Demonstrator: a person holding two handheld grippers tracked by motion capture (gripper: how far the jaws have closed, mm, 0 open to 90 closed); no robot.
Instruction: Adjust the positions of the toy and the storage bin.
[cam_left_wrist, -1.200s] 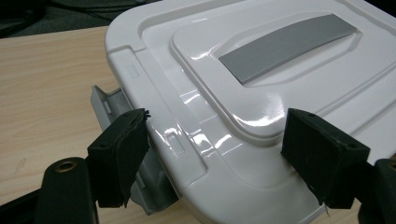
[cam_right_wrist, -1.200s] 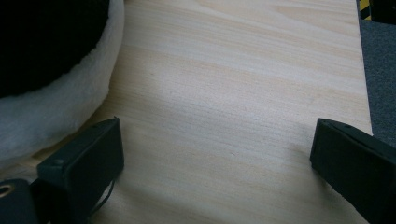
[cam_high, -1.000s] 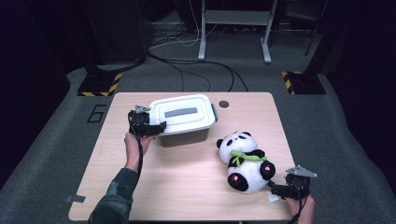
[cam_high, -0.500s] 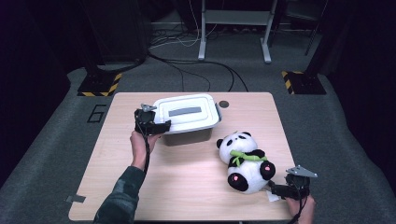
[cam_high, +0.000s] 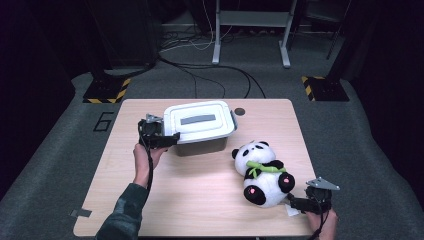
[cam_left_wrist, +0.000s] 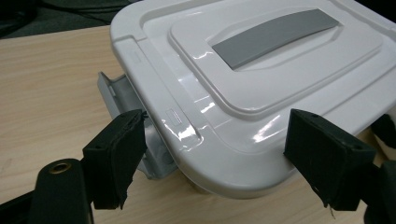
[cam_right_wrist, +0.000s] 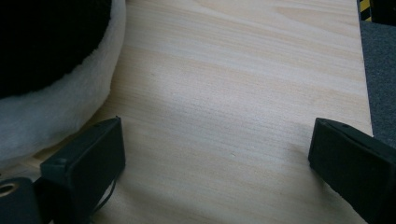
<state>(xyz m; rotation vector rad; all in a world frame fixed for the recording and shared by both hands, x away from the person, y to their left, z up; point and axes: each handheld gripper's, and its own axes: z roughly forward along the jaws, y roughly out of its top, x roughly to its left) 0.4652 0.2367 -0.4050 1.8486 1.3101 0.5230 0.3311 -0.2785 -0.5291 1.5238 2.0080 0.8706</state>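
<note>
A white lidded box (cam_high: 200, 122) with a grey handle strip stands at the back middle of the wooden table (cam_high: 200, 200). My left gripper (cam_high: 170, 140) is at the box's left end, open. Its jaws have just been opening, and the lid's near corner (cam_left_wrist: 224, 158) lies between them without being pressed. A grey latch (cam_left_wrist: 116, 93) hangs loose below the lid edge by the left pad (cam_left_wrist: 116, 158). A plush panda (cam_high: 260, 172) lies on its back at the front right. My right gripper (cam_high: 295, 202) rests open beside its foot, with the panda's fur (cam_right_wrist: 51, 107) by its left jaw and bare table between the jaws (cam_right_wrist: 215, 149).
A dark round hole (cam_high: 240, 111) sits in the table behind the box. A small white tag (cam_high: 291, 211) lies under the panda near the front edge. Beyond the table, cables (cam_high: 220, 70) and yellow-black taped stand bases (cam_high: 105, 92) cover the floor.
My left gripper has shifted slightly toward the box's left end. The right gripper, the box and the panda have stayed put.
</note>
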